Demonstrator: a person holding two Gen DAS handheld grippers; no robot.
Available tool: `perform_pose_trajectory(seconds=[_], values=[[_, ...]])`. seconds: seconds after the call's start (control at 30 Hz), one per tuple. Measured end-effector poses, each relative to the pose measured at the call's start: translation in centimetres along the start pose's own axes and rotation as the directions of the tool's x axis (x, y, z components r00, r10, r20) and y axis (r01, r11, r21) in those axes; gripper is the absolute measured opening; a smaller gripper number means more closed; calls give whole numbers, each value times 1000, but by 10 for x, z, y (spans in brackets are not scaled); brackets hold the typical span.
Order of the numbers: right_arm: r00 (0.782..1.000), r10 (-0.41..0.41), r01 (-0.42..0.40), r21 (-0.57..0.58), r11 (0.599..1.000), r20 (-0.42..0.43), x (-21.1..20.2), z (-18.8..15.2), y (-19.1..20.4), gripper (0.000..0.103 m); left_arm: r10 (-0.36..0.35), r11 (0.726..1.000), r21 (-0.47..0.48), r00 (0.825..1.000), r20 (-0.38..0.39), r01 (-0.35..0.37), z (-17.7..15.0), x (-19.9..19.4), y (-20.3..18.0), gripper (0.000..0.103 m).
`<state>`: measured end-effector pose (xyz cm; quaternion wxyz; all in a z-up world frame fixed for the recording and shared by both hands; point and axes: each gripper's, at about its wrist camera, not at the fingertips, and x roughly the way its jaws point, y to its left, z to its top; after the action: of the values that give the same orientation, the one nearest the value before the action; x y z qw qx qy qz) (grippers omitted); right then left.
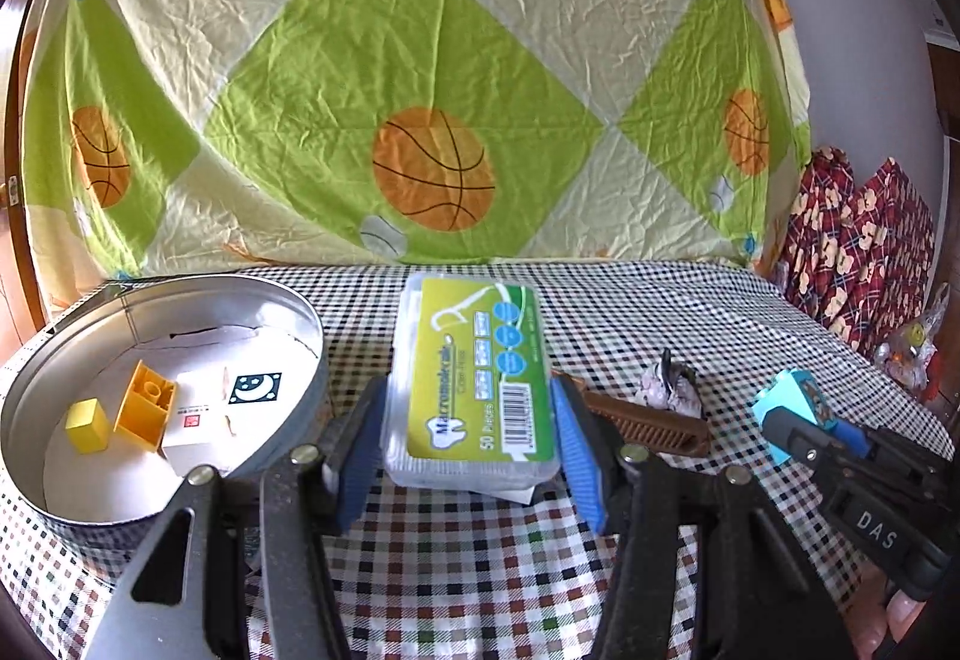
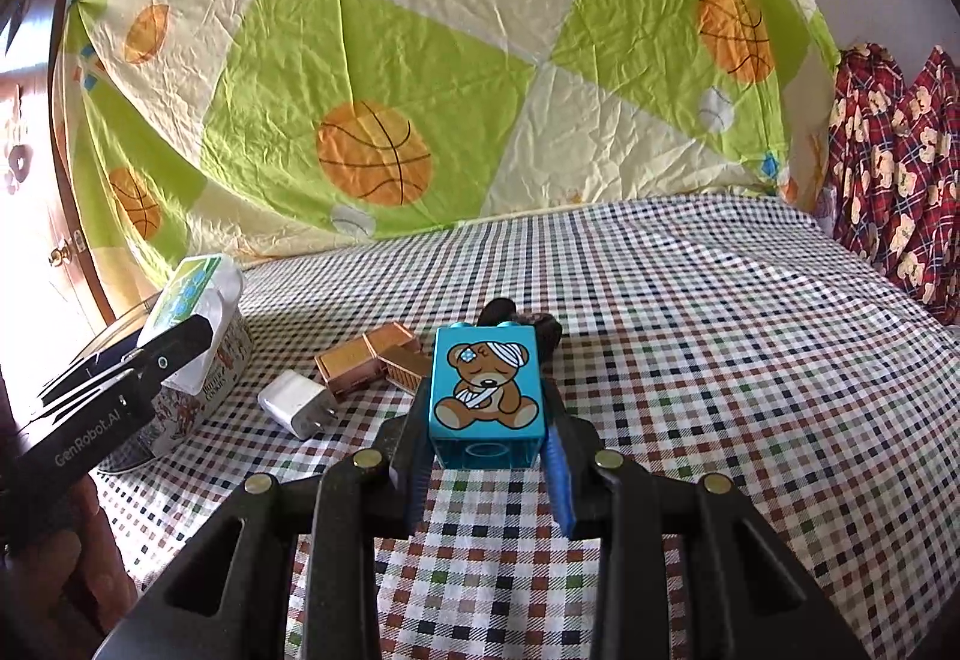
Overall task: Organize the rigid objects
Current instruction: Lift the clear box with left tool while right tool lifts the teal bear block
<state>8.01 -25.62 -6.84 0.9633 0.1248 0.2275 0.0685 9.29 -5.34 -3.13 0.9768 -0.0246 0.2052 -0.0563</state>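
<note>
You see a turquoise block (image 2: 487,396) printed with a bandaged brown bear, a green-labelled clear floss-pick box (image 1: 474,384), yellow blocks (image 1: 123,414) in a silver tin (image 1: 36,390), and a multicoloured checked tablecloth (image 2: 720,360).

We count one round tin (image 1: 300,360) at the counter's left edge, with two yellow blocks (image 1: 144,408) and one white box (image 1: 192,432) inside. Elsewhere: one floss-pick box (image 1: 474,390), one blue bear block (image 2: 486,390), one white charger (image 2: 297,402), one brown ridged piece (image 1: 648,423), one dark crumpled item (image 1: 672,387).
</note>
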Motion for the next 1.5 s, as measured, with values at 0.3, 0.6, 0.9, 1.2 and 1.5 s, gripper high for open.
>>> perform_pose_trajectory(seconds=[0.3,0.6,0.9,1.2,1.5], values=[[999,25,-26,20,999,41,-7,3,2,34,-5,1000,30,1000,0,5,1,-1,-3,53],[992,35,-33,-15,999,121,-14,17,18,34,26,1000,16,999,19,-26,2,-4,7,53],[987,21,-16,-34,999,156,-7,23,31,34,61,998,-9,997,43,-61,2,-9,26,53],[983,33,-18,-79,997,182,-3,24,56,34,95,995,-33,993,67,-93,2,-15,43,53],[979,53,-33,-100,994,195,2,25,76,34,120,992,-51,989,87,-116,3,-20,59,53]])
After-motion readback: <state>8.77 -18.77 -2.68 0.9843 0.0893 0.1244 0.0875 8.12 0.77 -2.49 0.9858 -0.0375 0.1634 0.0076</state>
